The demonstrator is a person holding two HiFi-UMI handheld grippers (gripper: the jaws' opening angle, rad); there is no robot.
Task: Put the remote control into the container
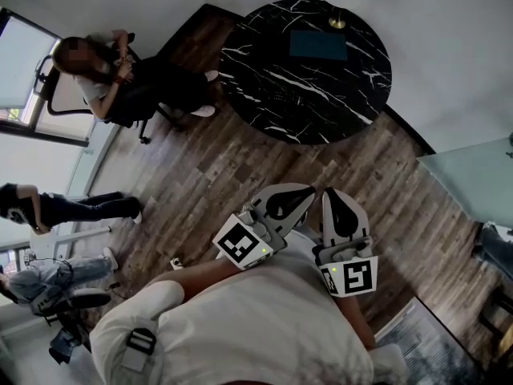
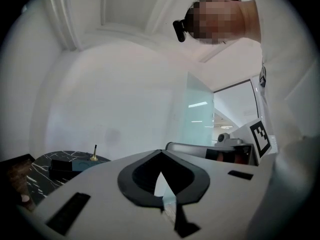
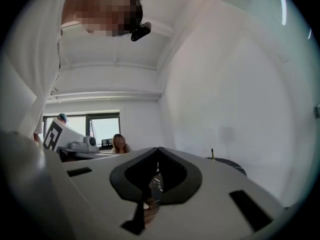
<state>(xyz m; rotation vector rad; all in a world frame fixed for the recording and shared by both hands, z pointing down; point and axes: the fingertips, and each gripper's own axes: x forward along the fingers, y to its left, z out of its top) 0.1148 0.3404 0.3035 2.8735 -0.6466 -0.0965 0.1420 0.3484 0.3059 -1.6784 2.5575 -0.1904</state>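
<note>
At the far left a seated person (image 1: 120, 74) occupies an office chair, well apart from the work. Lower, toward the middle, the left claw (image 1: 300, 196) is held level near the wearer's chest, its jaws closed tip to tip with nothing between them. Beyond it stands the round black marble counter (image 1: 264, 87), carrying a dark teal box (image 1: 318, 44), probably the container, and a small brass piece (image 1: 337, 22). The right claw (image 1: 337, 203), just beside the left, is likewise closed and empty. No remote control can be made out in any view. The task looks unstarted: finding, gripping and placing the remote all remain.
</note>
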